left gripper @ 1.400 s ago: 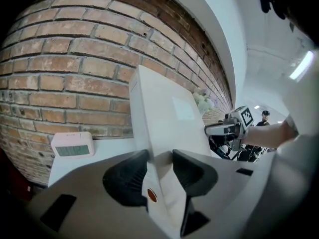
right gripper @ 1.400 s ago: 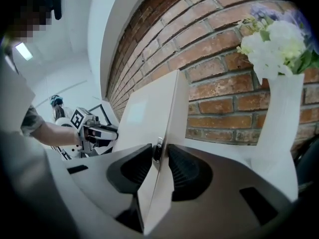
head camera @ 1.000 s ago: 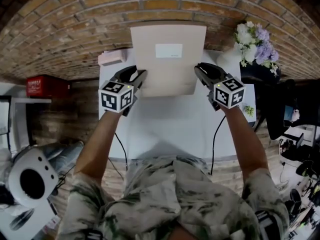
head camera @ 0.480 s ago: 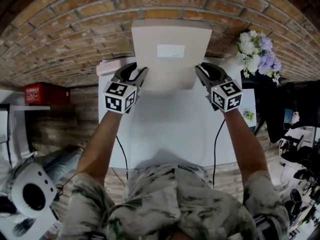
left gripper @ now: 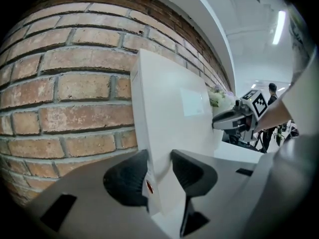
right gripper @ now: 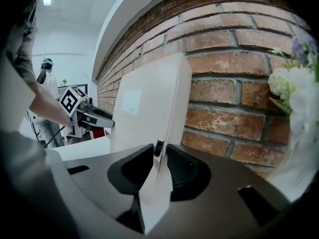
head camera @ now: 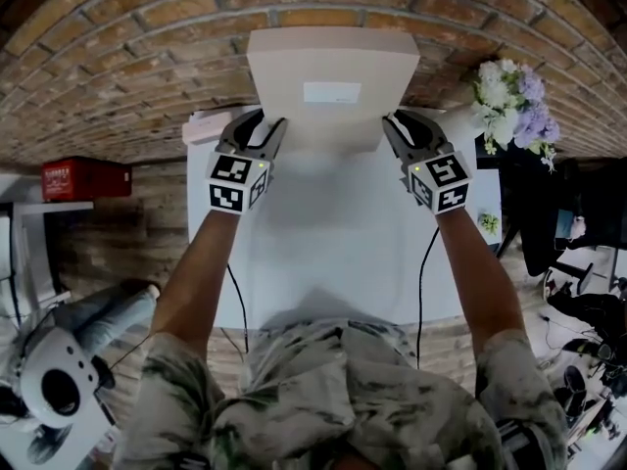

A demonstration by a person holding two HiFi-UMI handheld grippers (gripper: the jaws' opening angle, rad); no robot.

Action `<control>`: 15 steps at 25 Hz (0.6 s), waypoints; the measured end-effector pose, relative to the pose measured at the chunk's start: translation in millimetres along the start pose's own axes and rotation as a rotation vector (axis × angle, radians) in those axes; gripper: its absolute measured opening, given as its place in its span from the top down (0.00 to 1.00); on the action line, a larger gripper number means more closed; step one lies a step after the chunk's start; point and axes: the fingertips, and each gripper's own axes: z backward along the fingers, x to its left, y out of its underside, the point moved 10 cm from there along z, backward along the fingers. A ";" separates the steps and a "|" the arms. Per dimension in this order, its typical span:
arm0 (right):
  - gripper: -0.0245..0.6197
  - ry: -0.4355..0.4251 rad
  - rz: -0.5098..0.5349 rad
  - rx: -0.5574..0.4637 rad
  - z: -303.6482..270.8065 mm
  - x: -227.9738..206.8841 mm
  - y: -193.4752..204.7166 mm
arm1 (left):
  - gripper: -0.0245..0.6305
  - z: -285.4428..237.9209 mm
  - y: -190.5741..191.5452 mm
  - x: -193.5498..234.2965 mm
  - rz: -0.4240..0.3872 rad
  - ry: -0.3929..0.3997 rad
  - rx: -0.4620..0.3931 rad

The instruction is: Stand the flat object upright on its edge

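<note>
A flat white box (head camera: 333, 86) with a pale label stands up against the brick wall (head camera: 127, 57) at the far edge of the white table (head camera: 333, 233). My left gripper (head camera: 265, 133) grips its left edge and my right gripper (head camera: 395, 127) its right edge. In the left gripper view the box (left gripper: 169, 108) sits between both pads of my left gripper (left gripper: 159, 171), which press on it. In the right gripper view my right gripper (right gripper: 160, 167) has just been closing its jaws on the thin edge of the box (right gripper: 149, 103), and both pads touch it.
A white vase of white and purple flowers (head camera: 509, 91) stands to the right of the box, close to my right gripper. A small pale object (head camera: 211, 125) lies at the table's far left corner. A red case (head camera: 83, 177) sits off the table at left.
Both grippers have moved away from me toward the wall, carrying the box. Its bottom edge has slid to the back of the table and it stands steeper.
</note>
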 end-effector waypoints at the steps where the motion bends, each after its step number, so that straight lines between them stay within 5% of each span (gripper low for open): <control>1: 0.80 0.003 0.005 0.003 -2.7 -0.9 1.0 | 0.70 -2.6 0.3 1.7 -0.007 -0.003 0.003; 15: 0.81 0.057 0.035 0.019 -29.3 -14.1 9.1 | 0.70 -31.0 3.7 12.3 -0.024 -0.038 0.016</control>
